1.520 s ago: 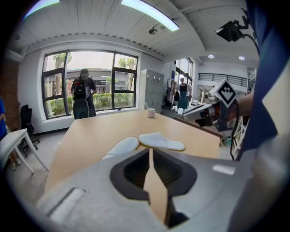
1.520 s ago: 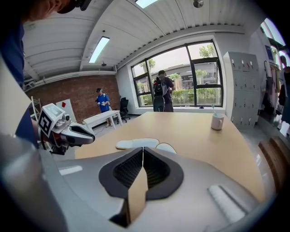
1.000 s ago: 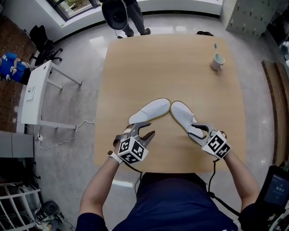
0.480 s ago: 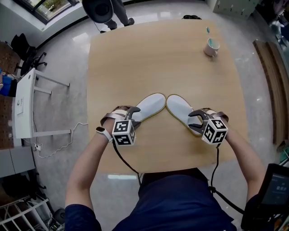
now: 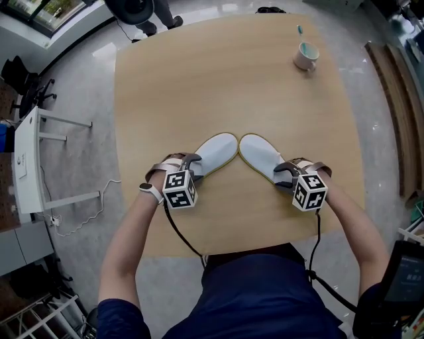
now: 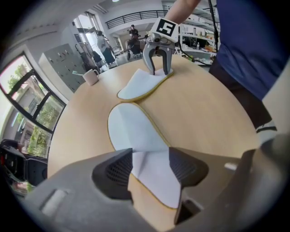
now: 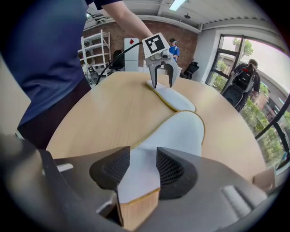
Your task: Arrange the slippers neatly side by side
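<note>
Two white slippers with yellow-edged soles lie on the wooden table in a V, toes nearly touching. The left slipper (image 5: 216, 151) (image 6: 131, 131) (image 7: 174, 97) has its heel between the jaws of my left gripper (image 5: 187, 162) (image 6: 151, 167) (image 7: 163, 70), which stands open. The right slipper (image 5: 260, 153) (image 7: 176, 133) (image 6: 142, 84) has its heel between the pads of my right gripper (image 5: 286, 173) (image 7: 142, 165) (image 6: 158, 56), whose jaws are opening. Both soles rest flat on the table.
A mug (image 5: 305, 56) (image 6: 90, 77) with something upright in it stands at the table's far right corner. The near table edge (image 5: 218, 248) is close behind both grippers. A white desk (image 5: 23, 159) and a chair (image 5: 132, 8) stand on the floor beyond.
My left gripper has moved forward from beside the left slipper's heel to straddle it. The right gripper has stayed at the right slipper's heel. The V shape is unchanged.
</note>
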{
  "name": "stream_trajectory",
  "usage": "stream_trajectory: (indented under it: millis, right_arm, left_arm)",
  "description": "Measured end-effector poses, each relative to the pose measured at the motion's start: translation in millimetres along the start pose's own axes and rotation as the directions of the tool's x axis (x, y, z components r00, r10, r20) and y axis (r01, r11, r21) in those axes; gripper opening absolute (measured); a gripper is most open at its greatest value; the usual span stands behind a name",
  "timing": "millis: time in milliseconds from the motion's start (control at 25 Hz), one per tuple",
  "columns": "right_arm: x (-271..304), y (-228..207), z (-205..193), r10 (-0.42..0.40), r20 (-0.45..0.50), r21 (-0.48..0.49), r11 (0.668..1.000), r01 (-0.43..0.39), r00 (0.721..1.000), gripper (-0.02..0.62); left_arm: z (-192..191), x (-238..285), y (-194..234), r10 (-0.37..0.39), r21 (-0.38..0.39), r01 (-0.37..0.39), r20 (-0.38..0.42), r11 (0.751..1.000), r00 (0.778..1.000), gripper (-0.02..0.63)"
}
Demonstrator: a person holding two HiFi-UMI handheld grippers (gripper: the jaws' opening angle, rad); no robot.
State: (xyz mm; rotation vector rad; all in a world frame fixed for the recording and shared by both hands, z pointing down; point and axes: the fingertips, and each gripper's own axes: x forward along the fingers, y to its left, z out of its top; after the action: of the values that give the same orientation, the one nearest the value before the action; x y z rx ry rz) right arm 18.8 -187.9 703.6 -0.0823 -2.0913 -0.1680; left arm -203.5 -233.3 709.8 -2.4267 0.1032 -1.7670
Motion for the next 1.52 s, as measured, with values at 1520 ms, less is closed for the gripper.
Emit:
stream_trajectory:
  millis: [1520]
  right_arm:
    - [9,15,7,-0.15,0.077,0.456,0.884,0.099,0.986,0.19]
  left_arm:
    - [25,7,-49,0.175,-0.781,-0.068,0.053,0.62,0.983,0.241]
